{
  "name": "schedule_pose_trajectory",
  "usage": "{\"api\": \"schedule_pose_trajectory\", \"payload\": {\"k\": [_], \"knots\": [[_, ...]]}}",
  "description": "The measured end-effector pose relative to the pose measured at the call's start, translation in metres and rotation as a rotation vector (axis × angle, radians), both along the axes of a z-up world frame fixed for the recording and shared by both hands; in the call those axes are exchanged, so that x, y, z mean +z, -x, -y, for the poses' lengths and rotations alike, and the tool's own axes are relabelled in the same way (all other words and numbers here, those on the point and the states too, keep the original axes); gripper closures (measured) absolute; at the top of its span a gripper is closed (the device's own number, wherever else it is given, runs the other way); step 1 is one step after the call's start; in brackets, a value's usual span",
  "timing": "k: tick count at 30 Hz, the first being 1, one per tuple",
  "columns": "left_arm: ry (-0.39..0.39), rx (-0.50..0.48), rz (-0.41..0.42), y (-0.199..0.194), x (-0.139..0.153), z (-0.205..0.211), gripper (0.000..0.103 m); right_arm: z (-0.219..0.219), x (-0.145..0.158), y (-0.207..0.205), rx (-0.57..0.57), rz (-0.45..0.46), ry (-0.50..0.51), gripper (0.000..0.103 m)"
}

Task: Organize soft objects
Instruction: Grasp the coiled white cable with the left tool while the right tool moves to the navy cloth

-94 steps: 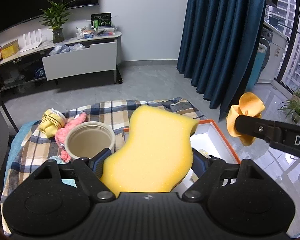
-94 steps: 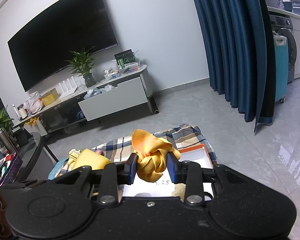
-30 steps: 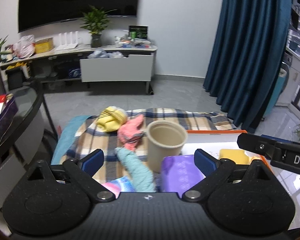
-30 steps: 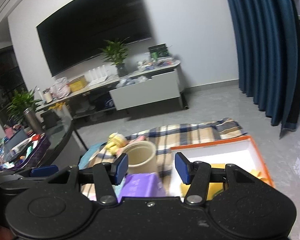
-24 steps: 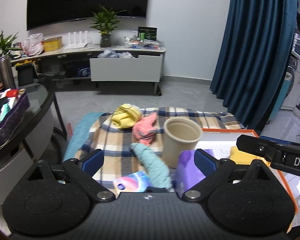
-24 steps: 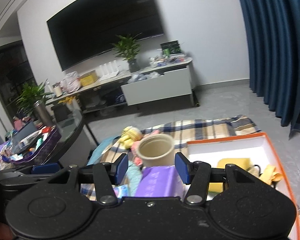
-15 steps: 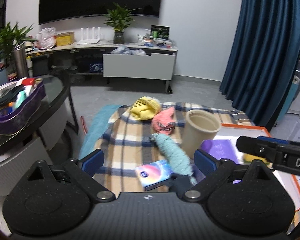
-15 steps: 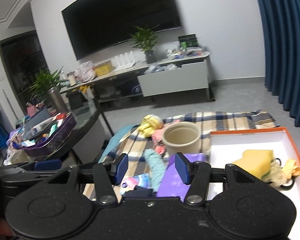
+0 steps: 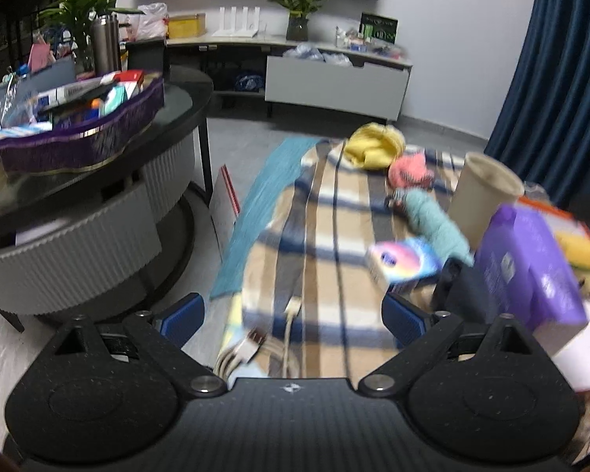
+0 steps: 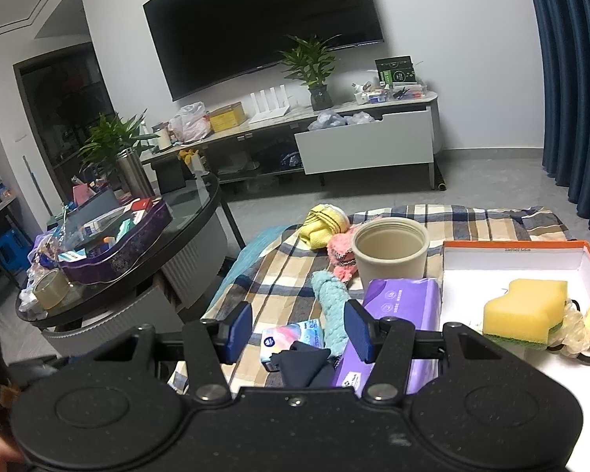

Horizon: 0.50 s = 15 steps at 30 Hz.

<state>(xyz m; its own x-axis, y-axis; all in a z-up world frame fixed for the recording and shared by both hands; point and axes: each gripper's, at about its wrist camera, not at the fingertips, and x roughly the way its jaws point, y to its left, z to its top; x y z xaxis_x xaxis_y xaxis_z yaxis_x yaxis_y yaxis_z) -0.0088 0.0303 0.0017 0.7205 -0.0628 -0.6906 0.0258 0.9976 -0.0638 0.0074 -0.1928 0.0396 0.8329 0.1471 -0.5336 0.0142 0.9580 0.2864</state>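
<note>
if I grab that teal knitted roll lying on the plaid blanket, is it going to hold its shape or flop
Probably flop: the teal knitted roll looks like loosely rolled soft yarn, already curving beside the purple tissue pack. It likely weighs little and compresses between pads. Gripped at one end, it may sag or unroll.

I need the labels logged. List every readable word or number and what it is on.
No text can be read.
Purple pack: print too small.
Pastel tissue packet: logo blurred.
Box rim: small print illegible.
Green sign: too small.
</note>
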Motion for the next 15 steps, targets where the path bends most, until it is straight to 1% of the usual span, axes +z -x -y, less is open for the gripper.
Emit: {"api": "schedule_pose_trajectory", "payload": {"k": [3, 6, 9, 13, 15], "knots": [[-0.013, 0.002, -0.016, 0.009, -0.012, -0.004, 0.003, -0.002, -0.001, 0.002, 0.014, 0.0, -0.003, 0.039], [-0.021, 0.005, -0.05, 0.013, -0.028, -0.008, 0.004, -0.006, -0.002, 0.001, 0.03, -0.001, -0.004, 0.039], [-0.041, -0.006, -0.043, 0.014, -0.039, -0.007, 0.004, -0.013, -0.004, -0.001, 0.053, -0.005, -0.004, 0.039], [-0.094, -0.028, -0.04, 0.011, -0.056, -0.005, 0.004, -0.019, -0.007, -0.003, 0.07, -0.014, -0.001, 0.039], [-0.095, -0.032, -0.046, 0.009, -0.066, -0.009, 0.004, -0.021, -0.007, -0.004, 0.069, -0.018, 0.003, 0.039]]}}
